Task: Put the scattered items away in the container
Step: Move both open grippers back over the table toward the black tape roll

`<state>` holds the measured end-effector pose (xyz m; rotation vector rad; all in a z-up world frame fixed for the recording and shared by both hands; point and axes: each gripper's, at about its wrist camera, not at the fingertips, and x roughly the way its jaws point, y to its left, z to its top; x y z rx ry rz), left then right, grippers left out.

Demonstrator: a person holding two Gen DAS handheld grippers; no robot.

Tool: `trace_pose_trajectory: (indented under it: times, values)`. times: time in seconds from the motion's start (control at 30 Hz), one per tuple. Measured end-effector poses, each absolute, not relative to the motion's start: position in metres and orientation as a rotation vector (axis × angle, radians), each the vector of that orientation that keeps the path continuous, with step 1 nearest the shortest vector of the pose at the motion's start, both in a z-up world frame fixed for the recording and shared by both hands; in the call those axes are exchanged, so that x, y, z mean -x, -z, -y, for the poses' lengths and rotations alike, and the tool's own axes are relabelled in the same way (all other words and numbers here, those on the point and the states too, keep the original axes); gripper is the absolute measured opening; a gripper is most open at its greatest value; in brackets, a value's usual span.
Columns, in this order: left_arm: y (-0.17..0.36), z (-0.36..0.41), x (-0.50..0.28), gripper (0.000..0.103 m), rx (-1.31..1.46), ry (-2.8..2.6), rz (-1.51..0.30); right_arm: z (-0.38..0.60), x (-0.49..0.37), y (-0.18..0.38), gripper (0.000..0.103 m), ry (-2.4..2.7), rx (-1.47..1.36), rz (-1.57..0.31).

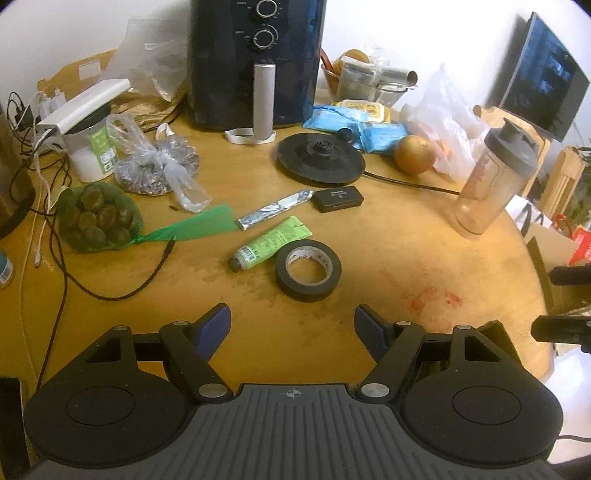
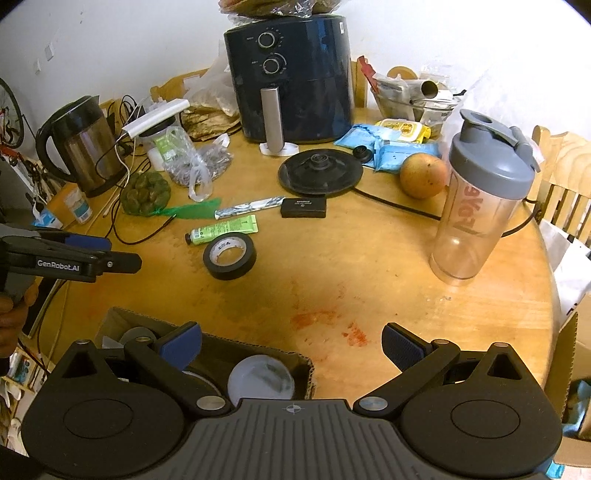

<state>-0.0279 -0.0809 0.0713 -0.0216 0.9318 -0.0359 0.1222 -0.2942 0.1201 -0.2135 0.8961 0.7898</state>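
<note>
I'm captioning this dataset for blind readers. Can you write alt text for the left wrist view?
The open, empty left gripper hovers over a cluttered round wooden table, aimed toward a roll of black tape and a green tube. Farther back stand an air fryer, a kettle base and a shaker bottle.

A round wooden table [image 2: 369,266] of pale honey colour fills the room's middle; reddish smears mark its top near the front edge. Behind the table rises a plain white wall [image 2: 110,33], evenly lit, with small white plates on it to the left. Slatted wooden chairs [image 2: 565,184] stand at the table's right side, and another chair back [image 2: 173,86] shows at its far-left edge. A dark flat screen [image 1: 543,79] stands beyond the table's far-right rim. Left of the table, a bicycle wheel [image 2: 11,110] leans by the wall.
</note>
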Motion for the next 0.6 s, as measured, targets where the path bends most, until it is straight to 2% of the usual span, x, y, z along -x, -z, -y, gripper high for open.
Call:
trace_pose_trajectory:
  times: [0.6]
  values:
    - [-0.055,0.099,-0.015,0.075,-0.021,0.085,-0.976,0.318,-0.136,-0.118,0.103,-0.747,0.200,-0.905]
